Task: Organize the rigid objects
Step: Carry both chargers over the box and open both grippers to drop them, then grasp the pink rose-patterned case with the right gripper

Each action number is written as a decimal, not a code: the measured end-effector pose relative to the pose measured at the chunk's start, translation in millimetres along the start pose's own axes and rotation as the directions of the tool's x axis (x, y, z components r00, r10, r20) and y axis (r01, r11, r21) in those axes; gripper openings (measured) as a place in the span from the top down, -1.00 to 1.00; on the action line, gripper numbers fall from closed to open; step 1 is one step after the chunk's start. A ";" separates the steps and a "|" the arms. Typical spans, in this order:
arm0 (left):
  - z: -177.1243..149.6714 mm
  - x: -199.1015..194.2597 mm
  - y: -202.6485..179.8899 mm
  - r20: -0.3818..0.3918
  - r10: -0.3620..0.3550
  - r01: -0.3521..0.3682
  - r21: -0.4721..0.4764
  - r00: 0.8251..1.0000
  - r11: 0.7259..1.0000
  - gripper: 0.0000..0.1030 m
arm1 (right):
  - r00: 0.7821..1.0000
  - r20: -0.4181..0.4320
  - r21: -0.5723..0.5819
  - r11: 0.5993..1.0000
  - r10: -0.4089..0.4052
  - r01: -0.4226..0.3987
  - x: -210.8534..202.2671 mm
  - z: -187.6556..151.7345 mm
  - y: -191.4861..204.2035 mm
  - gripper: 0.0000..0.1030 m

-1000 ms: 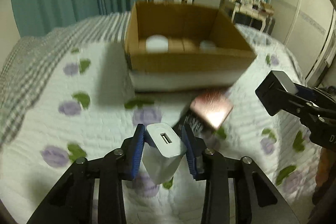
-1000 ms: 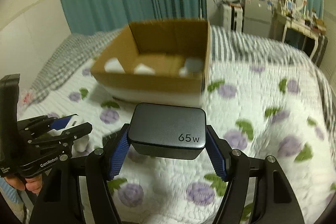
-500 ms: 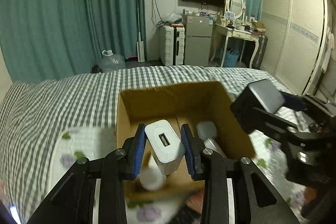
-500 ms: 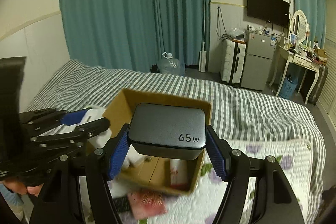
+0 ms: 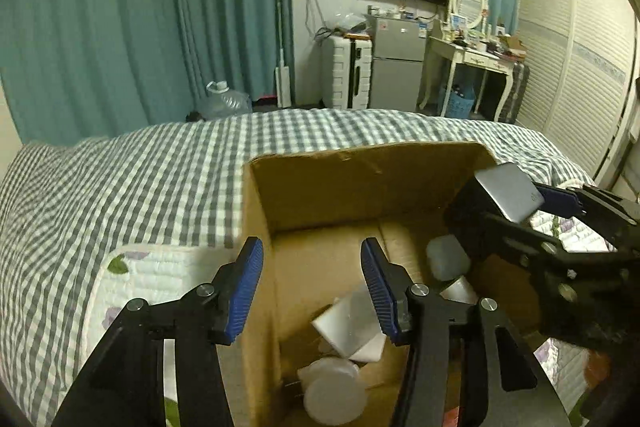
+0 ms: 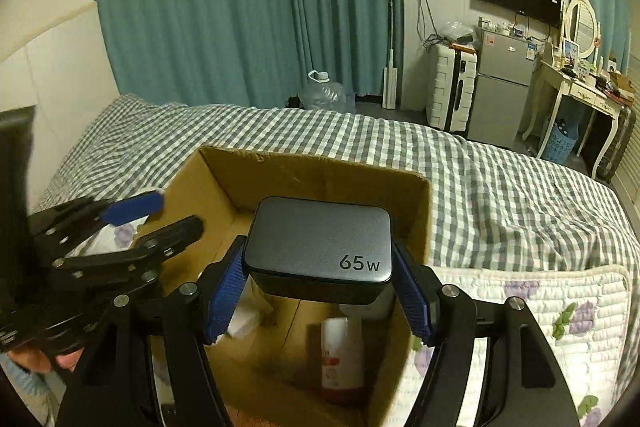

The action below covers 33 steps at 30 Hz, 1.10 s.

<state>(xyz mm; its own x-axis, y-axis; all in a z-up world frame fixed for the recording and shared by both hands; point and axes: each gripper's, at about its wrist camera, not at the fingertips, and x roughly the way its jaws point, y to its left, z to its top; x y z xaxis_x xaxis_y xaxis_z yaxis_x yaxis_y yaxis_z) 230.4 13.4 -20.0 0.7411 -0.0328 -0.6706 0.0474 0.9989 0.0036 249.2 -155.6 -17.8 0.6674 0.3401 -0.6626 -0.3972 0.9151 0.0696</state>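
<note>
An open cardboard box [image 5: 360, 167] [image 6: 320, 175] sits on the bed. My left gripper [image 5: 312, 291] is open and empty above the box's left side. Below it a white charger [image 5: 348, 323] lies in the box beside a round white object [image 5: 332, 387]. My right gripper [image 6: 320, 291] is shut on a grey 65 W charger [image 6: 320, 239] and holds it over the box. That charger also shows in the left wrist view [image 5: 508, 195], at the box's right wall. A white and red bottle [image 6: 342, 355] lies in the box.
The bed has a grey checked cover [image 5: 140, 179] and a white quilt with purple flowers [image 6: 540, 307]. Beyond the bed stand teal curtains, a water jug [image 6: 324, 93], a suitcase, a small fridge [image 5: 396, 67] and a dressing table.
My left gripper has opened and the white charger has dropped into the box. Both grippers moved forward over the box. The right gripper still holds the grey charger.
</note>
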 end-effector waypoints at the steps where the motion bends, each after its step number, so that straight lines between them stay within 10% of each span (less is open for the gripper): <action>1: -0.7 -2.2 1.7 0.002 -0.007 0.007 -0.007 1.000 1.000 -0.04 | 1.000 -0.009 -0.008 1.000 -0.007 0.006 8.0 1.1 1.4 -0.33; 8: -3.9 -17.8 10.2 0.013 0.013 -0.013 -0.024 1.000 1.000 -0.06 | 1.000 -0.024 -0.024 1.000 0.009 -0.010 35.3 1.4 8.2 -0.42; 26: 2.0 -179.5 -16.2 0.087 0.103 -0.102 -0.021 0.991 0.995 -0.21 | 0.989 0.128 -0.077 0.994 -0.072 0.082 -156.0 -12.1 17.6 -0.63; 33: -21.7 -183.8 -33.3 0.073 0.071 -0.069 -0.029 0.995 0.997 -0.23 | 0.991 0.118 -0.066 0.996 -0.059 0.067 -175.5 -48.0 11.4 -0.65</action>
<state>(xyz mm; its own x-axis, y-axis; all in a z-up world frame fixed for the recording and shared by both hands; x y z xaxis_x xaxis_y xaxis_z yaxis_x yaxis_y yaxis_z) 78.1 -13.1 87.0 0.7895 0.0362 -0.6127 -0.0237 0.9993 0.0285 97.3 -215.3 63.5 0.7593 0.3088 -0.5728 -0.3923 0.9195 -0.0243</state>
